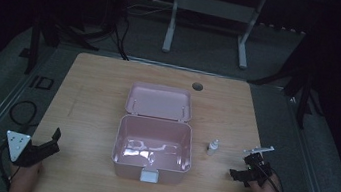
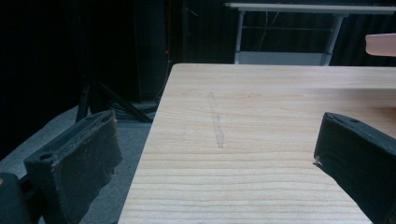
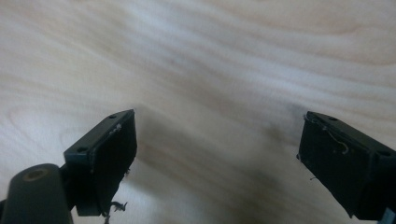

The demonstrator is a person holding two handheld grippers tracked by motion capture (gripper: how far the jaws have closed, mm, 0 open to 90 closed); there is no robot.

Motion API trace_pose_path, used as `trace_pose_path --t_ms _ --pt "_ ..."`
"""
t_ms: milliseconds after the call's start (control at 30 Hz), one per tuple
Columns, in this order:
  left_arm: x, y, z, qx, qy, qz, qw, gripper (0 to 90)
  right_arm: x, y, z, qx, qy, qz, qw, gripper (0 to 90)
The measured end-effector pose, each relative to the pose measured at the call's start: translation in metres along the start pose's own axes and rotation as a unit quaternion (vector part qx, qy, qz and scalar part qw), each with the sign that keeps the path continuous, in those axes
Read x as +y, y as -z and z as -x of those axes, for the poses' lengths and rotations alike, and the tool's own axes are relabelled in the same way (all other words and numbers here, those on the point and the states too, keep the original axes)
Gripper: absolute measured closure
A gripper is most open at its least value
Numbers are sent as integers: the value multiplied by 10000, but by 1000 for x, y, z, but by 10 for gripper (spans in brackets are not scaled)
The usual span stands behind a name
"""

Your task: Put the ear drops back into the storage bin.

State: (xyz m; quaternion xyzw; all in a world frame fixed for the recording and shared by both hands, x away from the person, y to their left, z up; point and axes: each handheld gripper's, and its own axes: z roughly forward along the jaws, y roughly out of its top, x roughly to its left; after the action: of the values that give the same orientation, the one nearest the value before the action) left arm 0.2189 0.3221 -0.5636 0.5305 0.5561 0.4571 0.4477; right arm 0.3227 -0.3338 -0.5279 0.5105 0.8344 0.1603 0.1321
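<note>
A pink plastic box (image 1: 153,149) stands open in the middle of the wooden table (image 1: 93,90), its lid (image 1: 159,102) folded back on the far side and a white latch (image 1: 149,176) on its near wall. A small white bottle (image 1: 213,147) stands upright just right of the box. My left gripper (image 1: 53,142) rests at the table's near left corner, open and holding nothing; its jaws (image 2: 215,158) frame bare wood. My right gripper (image 1: 237,175) sits near the front right, right of the bottle, open over bare tabletop (image 3: 215,154).
A round cable hole (image 1: 197,86) lies near the table's far edge. Beyond the table stands a white desk frame (image 1: 210,11). Cables (image 1: 22,111) lie on the grey floor at left. A corner of the pink lid (image 2: 380,44) shows in the left gripper view.
</note>
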Motion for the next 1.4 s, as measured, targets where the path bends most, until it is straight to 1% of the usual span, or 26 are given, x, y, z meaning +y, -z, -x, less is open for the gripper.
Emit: trace_pose_path --t_ms 67,100,167,267,333,367,500,567,600,667,800,900,967,1000,1100,1167,1267,1333,1400 --pt "0 0 0 -7 -3 -2 10000 5 2 0 -2 62 69 -242 9997 112" --pt "0 0 0 -8 -1 -3 10000 5 3 0 -3 54 119 -336 9993 112" --pt "0 0 0 -12 2 -2 10000 5 5 0 -5 82 245 -541 9982 112" --pt "0 0 0 -17 -6 1 10000 5 6 1 -6 233 427 -873 9950 112" --pt "0 0 0 -16 -5 5 10000 5 7 2 -7 211 609 -1117 9916 112" --pt "0 0 0 -18 -5 5 10000 5 7 2 -7 234 623 -1190 9907 112" --pt "0 0 0 -13 -9 6 10000 5 8 5 -7 344 840 -1544 9838 115" --pt "0 0 0 -21 -1 5 10000 5 9 6 -8 328 993 -1683 9802 129" --pt "0 0 0 -33 10 1 10000 5 9 6 -9 280 1068 -1762 9781 130" --pt "0 0 -1 -41 17 0 10000 5 11 7 -10 262 1182 -1950 9733 131" --pt "0 0 0 -43 13 -3 10000 5 17 11 -11 377 1219 -2217 9667 130" --pt "0 0 -1 -46 21 -3 10000 5 20 12 -14 488 1326 -2519 9574 130" --pt "0 0 -1 -46 25 1 10000 5 23 12 -16 546 1410 -2640 9526 130" --pt "0 0 -1 -42 22 0 10000 5 25 11 -16 549 1474 -2613 9524 131" --pt "0 0 -1 -46 15 -2 10000 5 31 10 -19 532 1525 -2580 9525 134" --pt "0 0 0 -43 16 0 10000 5 36 10 -18 538 1522 -2542 9536 134" --pt "0 0 -1 -47 18 -5 10000 5 42 8 -19 548 1490 -2572 9532 131" --pt "0 0 0 -46 14 -4 10000 5 46 7 -19 607 1451 -2570 9535 130" --pt "0 0 0 -44 11 -3 10000 5 49 6 -20 616 1483 -2606 9520 123"
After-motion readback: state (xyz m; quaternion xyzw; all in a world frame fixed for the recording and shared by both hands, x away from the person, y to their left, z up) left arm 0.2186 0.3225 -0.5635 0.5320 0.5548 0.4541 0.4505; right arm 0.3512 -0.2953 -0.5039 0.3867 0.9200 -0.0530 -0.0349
